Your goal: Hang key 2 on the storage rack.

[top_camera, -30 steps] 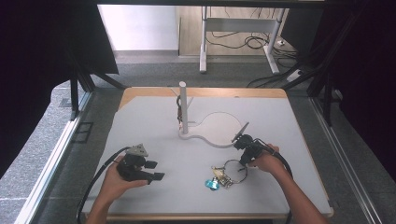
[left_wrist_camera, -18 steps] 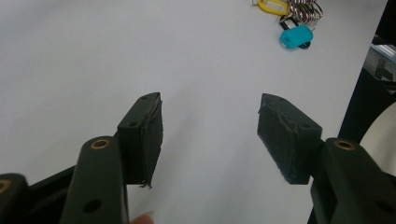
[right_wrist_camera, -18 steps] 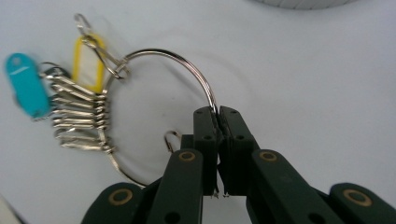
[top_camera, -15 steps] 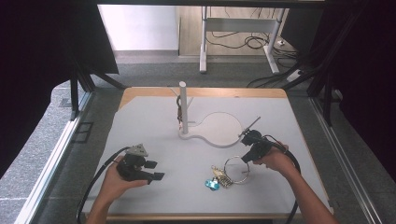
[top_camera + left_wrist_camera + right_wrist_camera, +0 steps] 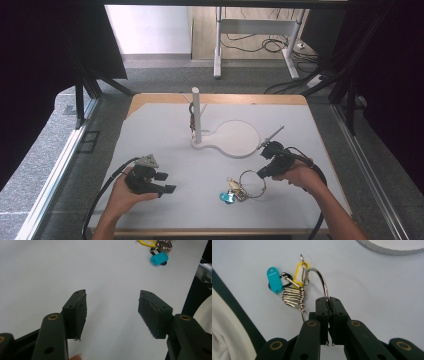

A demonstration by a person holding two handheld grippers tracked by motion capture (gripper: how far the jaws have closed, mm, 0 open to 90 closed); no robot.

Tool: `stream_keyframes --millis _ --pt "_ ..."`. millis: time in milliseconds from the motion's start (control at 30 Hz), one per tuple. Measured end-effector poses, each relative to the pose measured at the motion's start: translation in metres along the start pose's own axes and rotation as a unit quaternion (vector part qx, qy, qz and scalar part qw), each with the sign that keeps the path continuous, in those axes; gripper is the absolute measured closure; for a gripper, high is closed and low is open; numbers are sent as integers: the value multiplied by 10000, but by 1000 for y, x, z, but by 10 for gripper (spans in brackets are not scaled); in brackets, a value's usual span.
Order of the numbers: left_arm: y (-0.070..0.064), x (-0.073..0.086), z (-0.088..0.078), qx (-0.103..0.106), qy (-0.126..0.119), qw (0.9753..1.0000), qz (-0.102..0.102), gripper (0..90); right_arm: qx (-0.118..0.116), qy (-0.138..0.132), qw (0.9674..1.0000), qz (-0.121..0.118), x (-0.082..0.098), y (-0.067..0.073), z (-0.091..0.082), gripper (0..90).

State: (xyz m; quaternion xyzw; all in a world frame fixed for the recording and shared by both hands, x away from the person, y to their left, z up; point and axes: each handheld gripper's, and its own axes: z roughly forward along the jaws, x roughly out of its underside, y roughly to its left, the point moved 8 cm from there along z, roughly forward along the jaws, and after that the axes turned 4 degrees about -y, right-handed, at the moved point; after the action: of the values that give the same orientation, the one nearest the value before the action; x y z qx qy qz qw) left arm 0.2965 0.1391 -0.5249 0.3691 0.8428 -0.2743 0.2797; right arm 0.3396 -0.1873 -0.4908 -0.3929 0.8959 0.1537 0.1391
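Note:
A large metal key ring (image 5: pixel 252 183) carries a teal tag (image 5: pixel 227 197), a yellow tag (image 5: pixel 233 184) and a bunch of metal clips. My right gripper (image 5: pixel 261 175) is shut on the ring's wire. In the right gripper view the ring (image 5: pixel 322 277) arcs up from the closed gripper (image 5: pixel 328 301), with the teal tag (image 5: pixel 274 280), yellow tag (image 5: pixel 298 275) and clips (image 5: pixel 293 298) hanging to its left over the table. My left gripper (image 5: pixel 166 182) rests at the front left, open, with nothing between its jaws (image 5: pixel 112 310).
A white stand with an upright post (image 5: pixel 196 115) and a round flat base (image 5: pixel 235 139) sits mid-table; a small dark item (image 5: pixel 191 116) hangs on the post. The table's front edge (image 5: pixel 210 232) runs just below both hands. The keys' teal tag (image 5: pixel 159 258) lies beyond the left gripper.
My right gripper has moved up and to the right with the ring pinched in it, tilting the ring up. The left hand has stayed put.

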Motion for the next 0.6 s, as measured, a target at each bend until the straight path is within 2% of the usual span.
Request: stream_keyframes --millis 100,167,400,433,467,600 --pt "0 0 0 -5 -8 10000 4 404 -216 -5 9998 -23 0 5 0 843" --pt "1 0 -1 -7 1 10000 1 404 -276 11 9996 -56 0 8 2 841" --pt "1 1 0 -9 -7 10000 -13 404 -307 134 9994 -80 1 10 6 862" --pt "2 1 -2 -10 36 10000 38 404 -313 147 9994 -88 2 10 6 863" --pt "1 0 -1 -15 -26 10000 -32 405 -330 158 9993 -89 2 10 6 863" --pt "2 1 -1 -15 -15 10000 -27 405 -326 168 9993 -104 1 10 6 864"
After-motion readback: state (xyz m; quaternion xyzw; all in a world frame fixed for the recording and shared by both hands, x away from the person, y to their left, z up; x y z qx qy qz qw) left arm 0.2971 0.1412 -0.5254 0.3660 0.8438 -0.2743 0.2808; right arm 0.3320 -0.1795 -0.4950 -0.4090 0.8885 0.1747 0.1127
